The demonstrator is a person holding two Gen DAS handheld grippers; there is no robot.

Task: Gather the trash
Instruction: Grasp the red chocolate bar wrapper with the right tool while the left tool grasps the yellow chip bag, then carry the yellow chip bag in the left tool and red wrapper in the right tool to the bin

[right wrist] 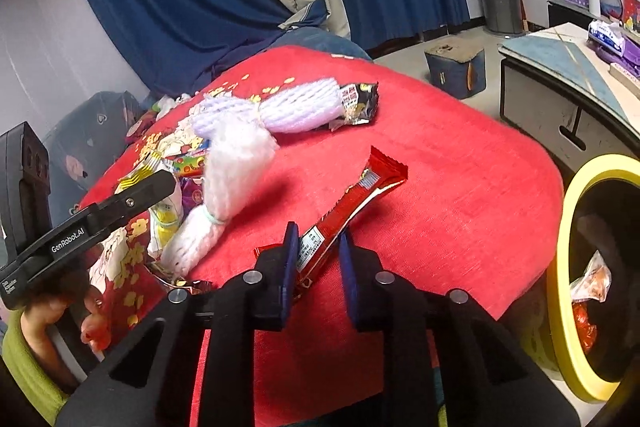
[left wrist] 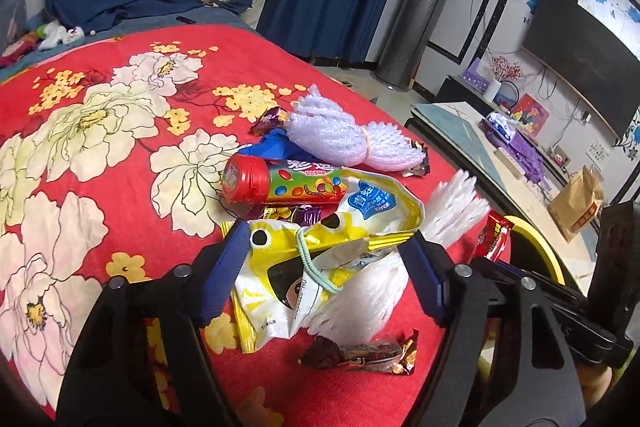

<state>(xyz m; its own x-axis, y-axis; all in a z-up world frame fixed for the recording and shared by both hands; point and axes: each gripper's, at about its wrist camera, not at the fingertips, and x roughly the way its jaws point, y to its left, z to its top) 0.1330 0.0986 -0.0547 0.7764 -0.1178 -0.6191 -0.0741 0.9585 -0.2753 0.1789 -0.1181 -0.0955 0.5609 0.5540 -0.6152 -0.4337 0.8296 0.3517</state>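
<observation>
Pinching the red wrapper (right wrist: pixel 352 211) w/ your right gripper (right wrist: pixel 318 259): you're holding it by its near end, jaws pressed nearly together on it, far end sticking up off the red cloth (right wrist: pixel 460 187). Prob gripped low so the rest hangs free for dropping in the bin (right wrist: pixel 576 183), which is sitting just right of the cloth edge, w/ scraps already inside.

Your left gripper (left wrist: pixel 320 263) is straddling the yellow bag (left wrist: pixel 320 239), jaws spread wide either side of it; left pad looks to be touching the bag's edge, right pad beside it, no real squeeze showing. Bag is crumpled and torn open, so you're likely going wide to take the whole bunch at once. A green loop (left wrist: pixel 316 267) is lying across it, and foam net (left wrist: pixel 360 307) is partly under it, so you may be catching that too.

Rest of the trash is still piled mid-cloth: candy tube (left wrist: pixel 280 183) just behind the bag, a bigger foam net (left wrist: pixel 352 135) further back, a brown wrapper (left wrist: pixel 360 353) near the front edge, small foil bits by the tube. Each gripper is working its own side of the pile, right one nearest the bin, so most of the job is still ahead of you.
</observation>
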